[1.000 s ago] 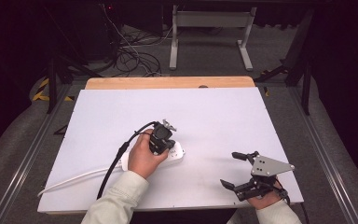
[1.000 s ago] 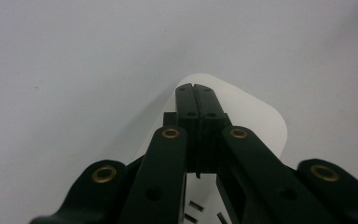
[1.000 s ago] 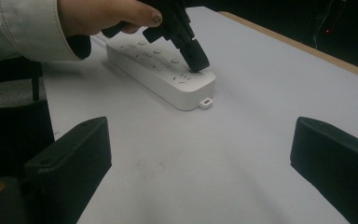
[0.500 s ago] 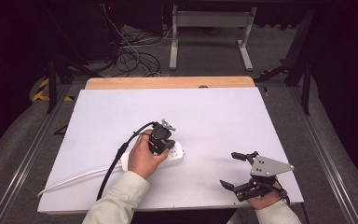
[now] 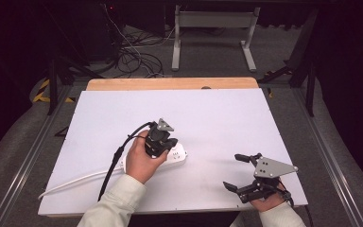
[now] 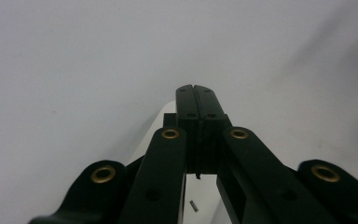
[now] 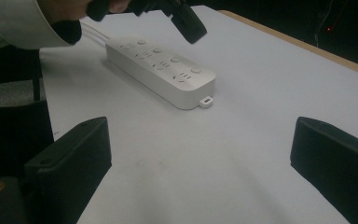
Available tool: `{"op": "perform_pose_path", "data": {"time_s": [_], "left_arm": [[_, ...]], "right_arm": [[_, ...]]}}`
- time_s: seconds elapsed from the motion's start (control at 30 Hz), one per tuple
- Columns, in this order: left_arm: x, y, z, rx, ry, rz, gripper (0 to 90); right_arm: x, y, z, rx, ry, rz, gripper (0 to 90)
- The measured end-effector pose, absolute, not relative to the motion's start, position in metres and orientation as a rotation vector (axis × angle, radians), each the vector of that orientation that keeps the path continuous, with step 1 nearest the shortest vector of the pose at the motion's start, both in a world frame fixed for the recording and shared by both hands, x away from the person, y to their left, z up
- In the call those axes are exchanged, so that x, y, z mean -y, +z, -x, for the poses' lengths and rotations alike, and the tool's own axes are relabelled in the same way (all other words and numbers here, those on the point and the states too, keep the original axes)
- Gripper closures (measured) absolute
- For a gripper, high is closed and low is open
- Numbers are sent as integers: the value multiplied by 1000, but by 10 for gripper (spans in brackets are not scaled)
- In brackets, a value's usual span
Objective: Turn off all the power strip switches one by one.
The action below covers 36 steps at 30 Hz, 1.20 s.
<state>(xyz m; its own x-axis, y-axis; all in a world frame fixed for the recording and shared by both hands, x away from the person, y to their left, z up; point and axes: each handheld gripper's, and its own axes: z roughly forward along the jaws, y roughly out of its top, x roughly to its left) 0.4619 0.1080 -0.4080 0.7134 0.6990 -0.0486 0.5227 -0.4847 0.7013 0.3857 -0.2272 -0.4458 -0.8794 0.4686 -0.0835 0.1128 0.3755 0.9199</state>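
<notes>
I've got the long white plastic power strip (image 7: 161, 70) lying flat on the white-topped desk (image 5: 217, 118), its white cord (image 5: 75, 182) trailing off toward the near left edge. My left gripper (image 6: 196, 100) hangs just above the strip, jaws pressed together with nothing between them, tips clear of the sockets; from the right gripper view I see those black tips over the strip's far end. My right gripper (image 5: 238, 172) sits near the desk's right front corner, well apart from the strip, jaws spread wide and empty, the strip lying ahead between their lines
</notes>
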Motion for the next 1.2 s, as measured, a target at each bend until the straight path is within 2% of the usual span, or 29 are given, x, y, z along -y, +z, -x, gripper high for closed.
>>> {"op": "perform_pose_path", "data": {"time_s": [0.07,0.1,0.13,0.27,0.4,0.53,0.63,0.83,1.0,1.2], "left_arm": [[-113,-401,-456,-902,320,-2179,899],[-116,-397,-453,-889,320,-2166,869],[-119,-394,-450,-880,313,-2149,773],[-137,-382,-437,-850,297,-2079,611],[-157,-376,-419,-811,339,-2001,609],[-176,-379,-403,-743,402,-1955,474],[-192,-384,-396,-740,375,-1937,410],[-218,-401,-373,-672,459,-1873,243],[-243,-423,-354,-644,483,-1832,160],[-275,-445,-341,-731,513,-1782,123]], "right_arm": [[227,-445,-384,-2310,1500,-507,57],[227,-445,-384,-2307,1500,-507,57],[227,-445,-384,-2305,1503,-509,57],[228,-445,-384,-2300,1505,-515,57],[229,-444,-383,-2296,1504,-517,57],[229,-444,-383,-2295,1509,-521,57],[229,-444,-383,-2296,1504,-524,57],[231,-444,-383,-2289,1516,-524,57],[231,-444,-382,-2288,1525,-529,57],[232,-444,-382,-2286,1528,-534,57]]}}
